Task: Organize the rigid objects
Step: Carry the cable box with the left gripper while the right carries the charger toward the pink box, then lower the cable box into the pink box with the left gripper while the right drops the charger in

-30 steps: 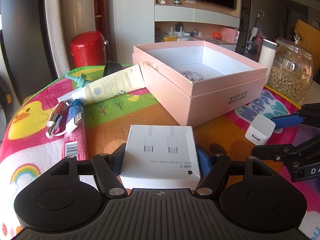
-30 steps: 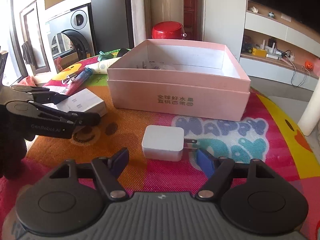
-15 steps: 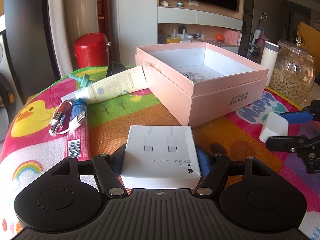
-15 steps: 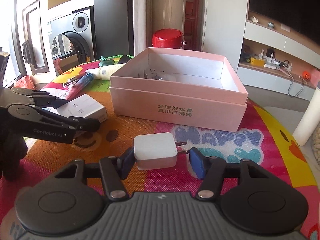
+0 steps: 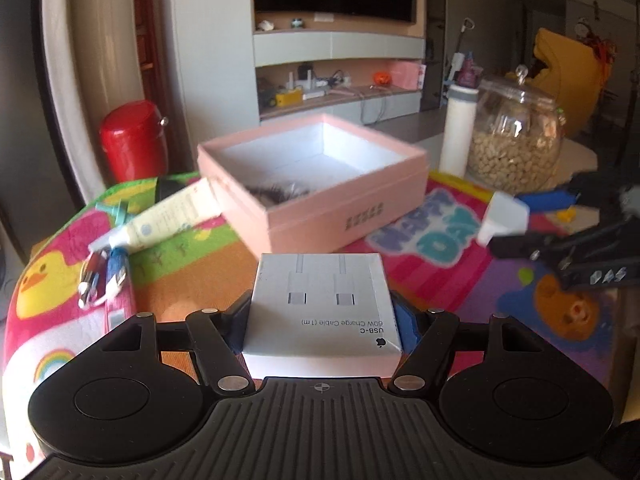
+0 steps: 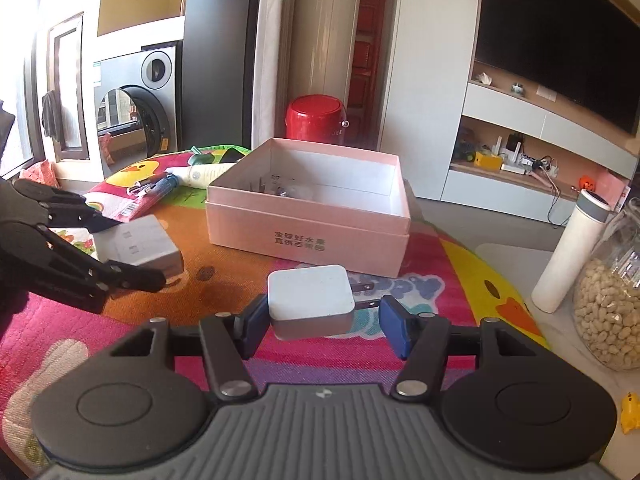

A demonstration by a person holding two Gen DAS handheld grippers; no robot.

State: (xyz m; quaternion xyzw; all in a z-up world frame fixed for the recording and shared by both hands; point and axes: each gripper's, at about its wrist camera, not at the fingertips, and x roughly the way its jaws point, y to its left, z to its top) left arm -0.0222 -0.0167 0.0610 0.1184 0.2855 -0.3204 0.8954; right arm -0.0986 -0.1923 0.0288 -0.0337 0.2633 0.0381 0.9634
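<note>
My left gripper (image 5: pixel 322 322) is shut on a white USB-C cable box (image 5: pixel 322 300) and holds it above the colourful mat. My right gripper (image 6: pixel 322 322) is shut on a white charger plug (image 6: pixel 311 298), lifted off the mat, prongs pointing right. The open pink box (image 5: pixel 320 184) stands ahead in the left wrist view and in the right wrist view (image 6: pixel 312 224); small items lie inside. The right gripper with the charger (image 5: pixel 502 216) shows at the right of the left wrist view. The left gripper with the cable box (image 6: pixel 136 246) shows at the left of the right wrist view.
A cream tube (image 5: pixel 164 220), a blue tube (image 5: pixel 116 276) and a USB cable lie left of the pink box. A glass jar of nuts (image 5: pixel 516 140) and a white bottle (image 5: pixel 458 132) stand at the right. A red canister (image 5: pixel 134 140) stands behind the table.
Both grippers have risen with their loads. The right gripper closed on the charger and lifted it off the mat; the left lifted the cable box.
</note>
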